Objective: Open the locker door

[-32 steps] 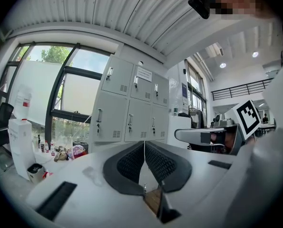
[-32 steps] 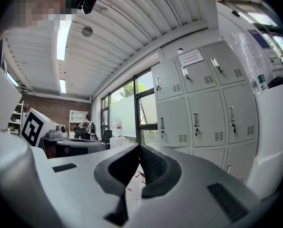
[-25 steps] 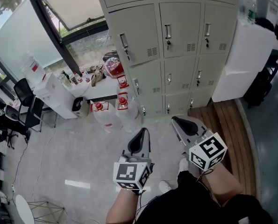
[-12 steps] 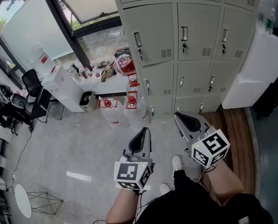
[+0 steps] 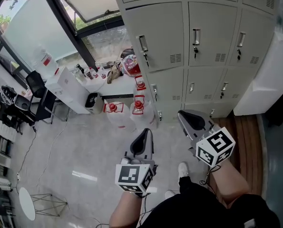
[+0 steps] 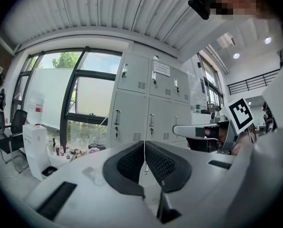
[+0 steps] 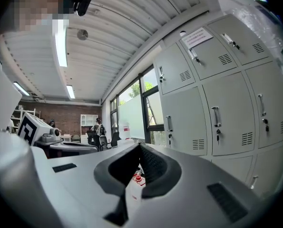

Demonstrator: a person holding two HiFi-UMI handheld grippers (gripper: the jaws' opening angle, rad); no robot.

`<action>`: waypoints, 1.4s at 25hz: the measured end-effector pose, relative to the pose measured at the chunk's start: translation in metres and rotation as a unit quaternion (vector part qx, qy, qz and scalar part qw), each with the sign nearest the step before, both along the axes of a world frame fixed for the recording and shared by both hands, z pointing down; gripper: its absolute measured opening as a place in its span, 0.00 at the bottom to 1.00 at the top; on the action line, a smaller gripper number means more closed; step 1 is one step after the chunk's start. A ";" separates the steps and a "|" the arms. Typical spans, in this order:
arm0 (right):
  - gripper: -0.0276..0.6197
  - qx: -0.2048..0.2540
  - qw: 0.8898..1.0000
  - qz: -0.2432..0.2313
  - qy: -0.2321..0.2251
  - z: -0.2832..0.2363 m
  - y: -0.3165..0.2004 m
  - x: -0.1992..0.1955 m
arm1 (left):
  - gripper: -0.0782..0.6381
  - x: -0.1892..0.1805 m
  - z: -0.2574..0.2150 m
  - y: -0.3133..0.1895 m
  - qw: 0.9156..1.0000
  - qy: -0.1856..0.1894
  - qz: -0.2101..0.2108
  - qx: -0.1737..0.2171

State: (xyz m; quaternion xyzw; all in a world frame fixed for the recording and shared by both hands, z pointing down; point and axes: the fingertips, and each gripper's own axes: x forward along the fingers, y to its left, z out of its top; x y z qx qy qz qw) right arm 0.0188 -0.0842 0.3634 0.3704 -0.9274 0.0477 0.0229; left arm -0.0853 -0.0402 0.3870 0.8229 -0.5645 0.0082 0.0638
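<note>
Water jugs [image 5: 118, 120] on floor nr desk [image 5: 123, 87]; chair [image 5: 36, 85] by window [image 5: 39, 30].

Lockers [image 5: 160, 37] ahead; water jugs [image 5: 116, 118] at their foot (left end); desk [image 5: 120, 88] to L, by window [image 5: 36, 27].

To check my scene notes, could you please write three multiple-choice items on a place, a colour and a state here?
1. Where do the red-capped water jugs stand? A on the floor by the lockers; B atop the lockers; C on a chair.
2. What colour are the locker doors? A blue; B light grey; C red.
3. How is the left gripper? A open; B shut on a handle; C shut, empty.
1 A: they stand on the floor. 2 B: every door looks grey. 3 C: its jaws meet, nothing between.
</note>
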 end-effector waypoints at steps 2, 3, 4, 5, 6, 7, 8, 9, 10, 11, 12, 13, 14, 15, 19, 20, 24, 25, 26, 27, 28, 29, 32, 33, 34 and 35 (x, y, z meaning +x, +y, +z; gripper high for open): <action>0.13 -0.003 1.000 -0.002 0.000 0.002 -0.016 0.002 | 0.14 0.003 0.000 -0.016 1.000 -0.001 0.000 0.004; 0.13 -0.004 1.000 -0.002 0.001 0.002 -0.024 0.003 | 0.14 0.004 0.001 -0.023 1.000 0.000 0.000 0.005; 0.13 -0.005 1.000 -0.002 0.001 0.003 -0.033 0.004 | 0.14 0.005 0.001 -0.031 1.000 0.000 0.000 0.005; 0.13 -0.006 1.000 -0.003 0.001 0.003 -0.041 0.004 | 0.14 0.006 0.002 -0.040 1.000 0.001 0.000 0.005; 0.13 -0.006 1.000 -0.003 0.002 0.004 -0.050 0.005 | 0.14 0.007 0.003 -0.048 1.000 0.002 -0.001 0.004; 0.13 -0.006 1.000 -0.003 0.002 0.005 -0.059 0.006 | 0.14 0.007 0.005 -0.057 1.000 0.004 -0.003 0.003; 0.13 -0.007 1.000 -0.004 0.002 0.006 -0.067 0.007 | 0.14 0.007 0.007 -0.066 1.000 0.005 -0.005 0.002; 0.13 -0.007 1.000 -0.005 0.002 0.007 -0.075 0.008 | 0.14 0.007 0.009 -0.074 1.000 0.007 -0.007 0.001; 0.13 -0.008 1.000 -0.005 0.003 0.008 -0.083 0.009 | 0.14 0.007 0.010 -0.083 1.000 0.008 -0.009 0.000; 0.13 -0.008 1.000 -0.006 0.003 0.009 -0.090 0.010 | 0.14 0.008 0.010 -0.091 1.000 0.008 -0.011 0.000; 0.13 -0.009 1.000 -0.006 0.003 0.010 -0.098 0.011 | 0.14 0.008 0.011 -0.099 1.000 0.008 -0.013 0.000; 0.13 -0.010 1.000 -0.007 0.004 0.011 -0.105 0.013 | 0.14 0.008 0.011 -0.107 1.000 0.008 -0.015 0.001; 0.13 -0.010 1.000 -0.007 0.004 0.011 -0.112 0.014 | 0.14 0.008 0.011 -0.114 1.000 0.008 -0.018 0.001; 0.13 -0.011 1.000 -0.007 0.004 0.012 -0.119 0.016 | 0.14 0.009 0.011 -0.121 1.000 0.009 -0.020 0.001; 0.13 -0.009 1.000 -0.010 0.004 0.009 -0.142 0.023 | 0.14 0.012 0.008 -0.146 1.000 0.011 -0.029 0.001; 0.13 -0.007 1.000 -0.011 0.003 0.007 -0.148 0.024 | 0.14 0.012 0.006 -0.151 0.999 0.009 -0.031 0.006; 0.13 -0.009 1.000 -0.018 -0.007 0.004 -0.164 0.026 | 0.14 0.014 0.001 -0.169 0.999 0.005 -0.040 0.011; 0.13 -0.009 1.000 -0.020 -0.008 0.003 -0.167 0.026 | 0.14 0.014 0.001 -0.173 0.999 0.003 -0.042 0.010; 0.13 -0.009 1.000 -0.022 -0.009 0.002 -0.169 0.026 | 0.14 0.014 0.001 -0.176 0.999 0.002 -0.044 0.009; 0.13 -0.008 1.000 -0.024 -0.010 0.000 -0.172 0.026 | 0.14 0.014 0.000 -0.179 0.999 0.001 -0.045 0.009; 0.13 -0.007 1.000 -0.026 -0.011 -0.001 -0.174 0.026 | 0.14 0.014 -0.001 -0.181 0.999 -0.001 -0.047 0.010; 0.13 -0.007 1.000 -0.028 -0.012 -0.003 -0.176 0.025 | 0.14 0.015 -0.004 -0.184 0.999 -0.003 -0.049 0.012; 0.13 -0.007 0.999 -0.033 -0.016 -0.007 -0.180 0.024 | 0.14 0.014 -0.013 -0.190 0.998 -0.011 -0.052 0.019; 0.13 -0.006 0.999 -0.034 -0.017 -0.009 -0.181 0.023 | 0.14 0.014 -0.016 -0.192 0.998 -0.013 -0.053 0.021; 0.13 -0.004 0.999 -0.035 -0.018 -0.011 -0.182 0.023 | 0.14 0.014 -0.019 -0.195 0.998 -0.016 -0.054 0.023; 0.13 -0.003 0.999 -0.036 -0.020 -0.012 -0.183 0.023 | 0.14 0.014 -0.022 -0.197 0.998 -0.018 -0.055 0.025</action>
